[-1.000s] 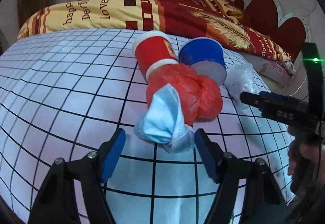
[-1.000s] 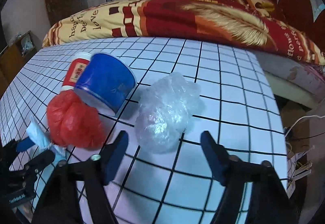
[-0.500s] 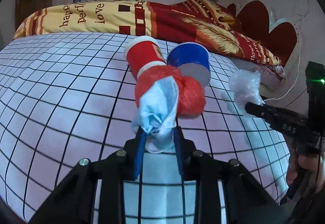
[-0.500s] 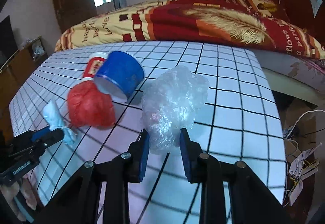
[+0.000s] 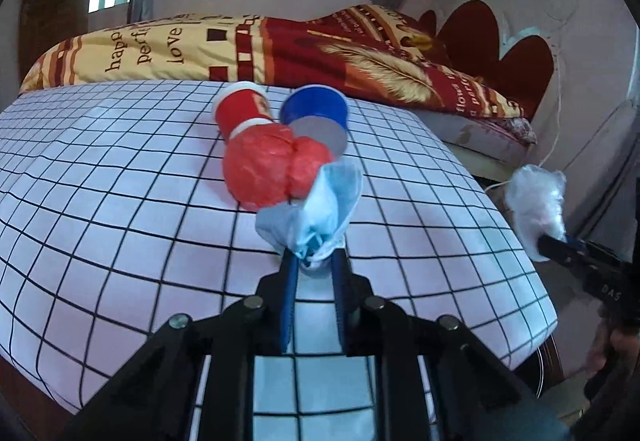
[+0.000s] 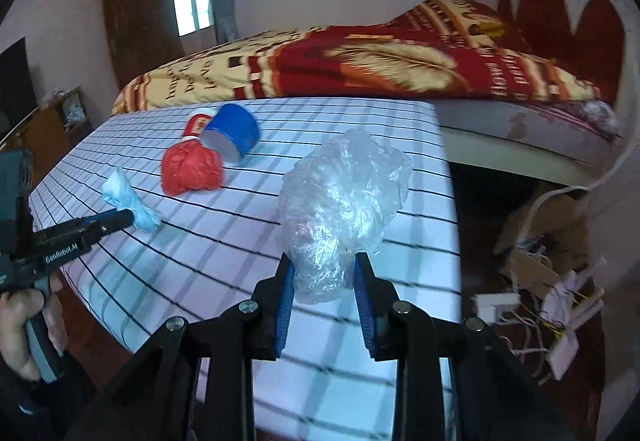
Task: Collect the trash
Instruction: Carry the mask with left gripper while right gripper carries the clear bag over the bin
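Sideways, red cup (image 5: 242, 109) and blue cup (image 5: 314, 112) show no contents.

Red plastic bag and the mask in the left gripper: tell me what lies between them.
Nothing: in the right wrist view only bare checked cloth separates the red plastic bag from the mask held by the left gripper.

Your left tool (image 5: 314, 261) clamped on the blue face mask (image 5: 316, 211), red bag (image 5: 272, 169) and two cups behind (red (image 5: 240, 111), blue (image 5: 316, 115)) on the checked surface (image 5: 120, 181).
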The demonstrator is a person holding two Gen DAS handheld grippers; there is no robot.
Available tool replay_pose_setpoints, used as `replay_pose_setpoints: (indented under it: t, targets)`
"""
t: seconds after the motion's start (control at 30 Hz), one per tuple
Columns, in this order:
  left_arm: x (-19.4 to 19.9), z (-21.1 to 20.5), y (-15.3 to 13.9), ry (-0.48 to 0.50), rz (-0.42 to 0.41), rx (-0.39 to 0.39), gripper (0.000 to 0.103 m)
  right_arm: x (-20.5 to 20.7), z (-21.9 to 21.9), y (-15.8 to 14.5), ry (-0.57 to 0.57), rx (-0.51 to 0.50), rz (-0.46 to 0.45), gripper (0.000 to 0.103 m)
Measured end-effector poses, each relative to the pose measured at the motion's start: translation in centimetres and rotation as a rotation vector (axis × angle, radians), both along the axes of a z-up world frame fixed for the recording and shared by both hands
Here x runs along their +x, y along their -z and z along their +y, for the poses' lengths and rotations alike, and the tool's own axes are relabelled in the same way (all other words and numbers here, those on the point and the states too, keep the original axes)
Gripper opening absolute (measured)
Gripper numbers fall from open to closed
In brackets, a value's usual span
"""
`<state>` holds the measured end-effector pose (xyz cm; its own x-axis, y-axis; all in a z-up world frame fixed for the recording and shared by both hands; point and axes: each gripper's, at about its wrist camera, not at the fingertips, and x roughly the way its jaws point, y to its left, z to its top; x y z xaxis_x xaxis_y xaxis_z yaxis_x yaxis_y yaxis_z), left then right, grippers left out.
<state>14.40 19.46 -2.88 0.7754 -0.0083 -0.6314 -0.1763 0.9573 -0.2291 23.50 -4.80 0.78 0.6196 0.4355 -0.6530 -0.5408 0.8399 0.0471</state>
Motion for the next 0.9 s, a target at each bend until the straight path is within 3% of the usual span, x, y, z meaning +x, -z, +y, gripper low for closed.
replay_pose_setpoints:
  t: [0.23, 0.47, 0.63, 0.9]
  targets:
    - [-1.4, -3.8, -1.0, 0.078, -0.042, 0.051, 0.015, -2.5, -9.9, -1.2, 0.139, -0.039, -0.038, 0.031]
    - [-2.0, -11.3, -2.1, 0.267, -0.118, 0.072, 0.014, -5.6, -18.7, 0.6, 0.255, -0.056, 0.003, 0.031]
    - [-2.1, -17.5, -2.4, 0.423, -0.146, 0.081, 0.014, -8.0, -22.5, 2.0, 0.303, -0.059, 0.026, 0.031]
    - [-2.1, -25.2, -1.6, 0.608, -0.113, 0.064, 0.014, -10.9, -27.0, 3.5, 0.348, -0.061, 0.043, 0.031]
